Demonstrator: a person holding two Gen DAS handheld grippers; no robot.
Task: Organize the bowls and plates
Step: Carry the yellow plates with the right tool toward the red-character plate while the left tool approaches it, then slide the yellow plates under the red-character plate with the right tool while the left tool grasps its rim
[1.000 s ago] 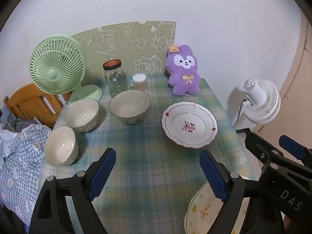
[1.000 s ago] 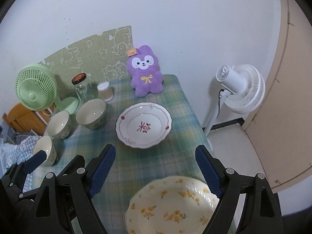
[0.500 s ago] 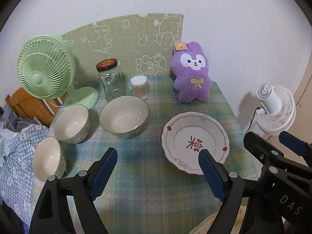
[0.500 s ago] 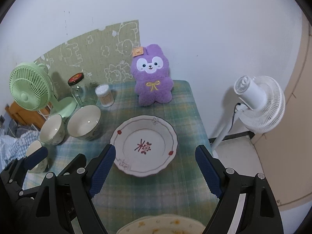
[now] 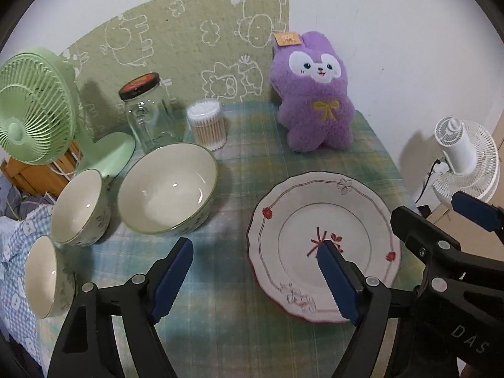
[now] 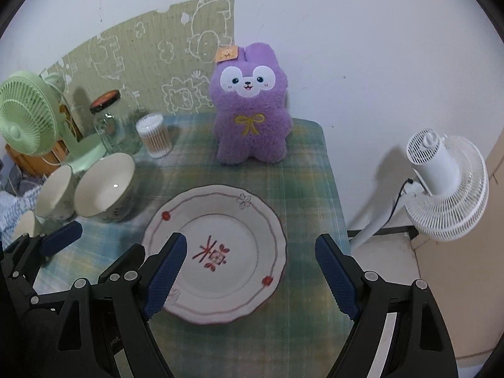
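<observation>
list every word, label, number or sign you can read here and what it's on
"DAS": white letters on the black body of the right tongs, seen in the left wrist view.
Red brush-style mark in the middle of the plate: looks like a written character, but I cannot read it.
Orange tag on the purple plush rabbit: a small picture, any words too small to read.
Jar lid: red label, print too blurred to read.
Nothing else legible.

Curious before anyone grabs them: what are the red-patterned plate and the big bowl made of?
Plate: seemingly glazed ceramic, given its glossy white face, painted red motifs and scalloped rim. Big bowl: likely glazed ceramic too, given its shiny cream inside with light glints.
</observation>
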